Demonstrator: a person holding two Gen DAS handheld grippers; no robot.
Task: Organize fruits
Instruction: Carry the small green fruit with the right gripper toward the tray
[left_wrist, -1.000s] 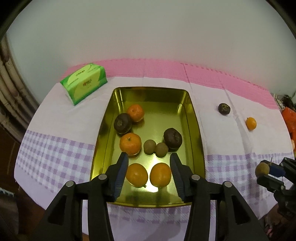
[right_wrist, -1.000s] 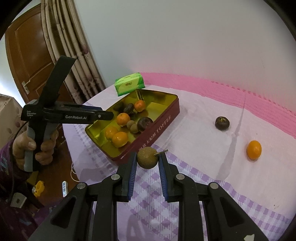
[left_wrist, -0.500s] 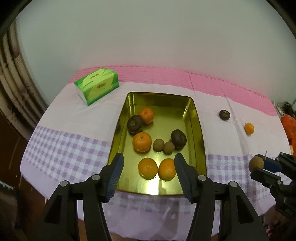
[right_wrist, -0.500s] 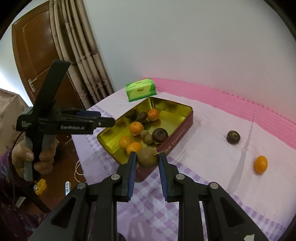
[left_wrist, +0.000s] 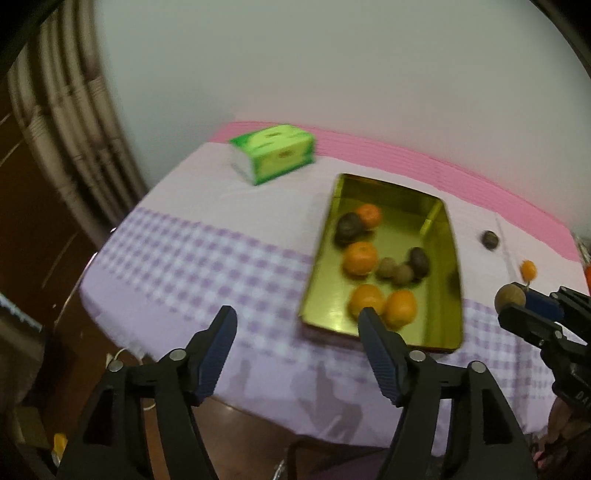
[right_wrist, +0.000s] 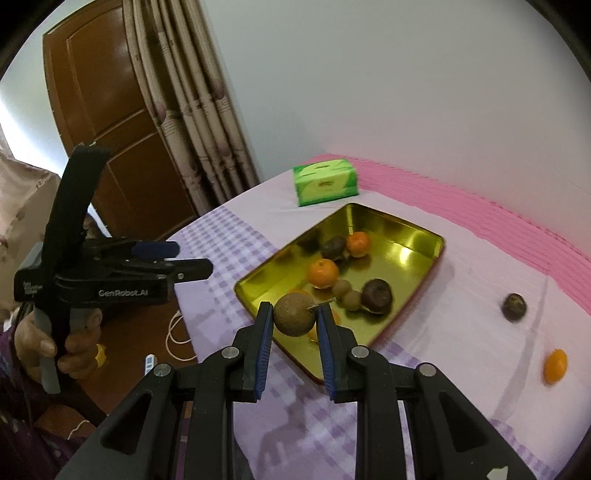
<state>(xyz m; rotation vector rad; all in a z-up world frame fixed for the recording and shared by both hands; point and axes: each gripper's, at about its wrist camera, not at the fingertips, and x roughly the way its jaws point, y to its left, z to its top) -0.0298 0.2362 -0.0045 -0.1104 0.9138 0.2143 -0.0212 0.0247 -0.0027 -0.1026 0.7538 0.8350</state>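
You are clamping a small round brown fruit with a short stem (right_wrist: 294, 314) between the blue-padded fingers of your right gripper (right_wrist: 293, 325), which is hovering over the near rim of the shallow gold metal tin (right_wrist: 424, 236). The tin is holding four orange tangerines, two dark purple-brown fruits and two small brown fruits. Another dark fruit (right_wrist: 514, 306) and another tangerine (right_wrist: 555, 366) are lying apart on the cloth beyond. You are holding your left gripper (left_wrist: 295, 325) wide apart and gripping nothing, just off the table edge beside the tin.
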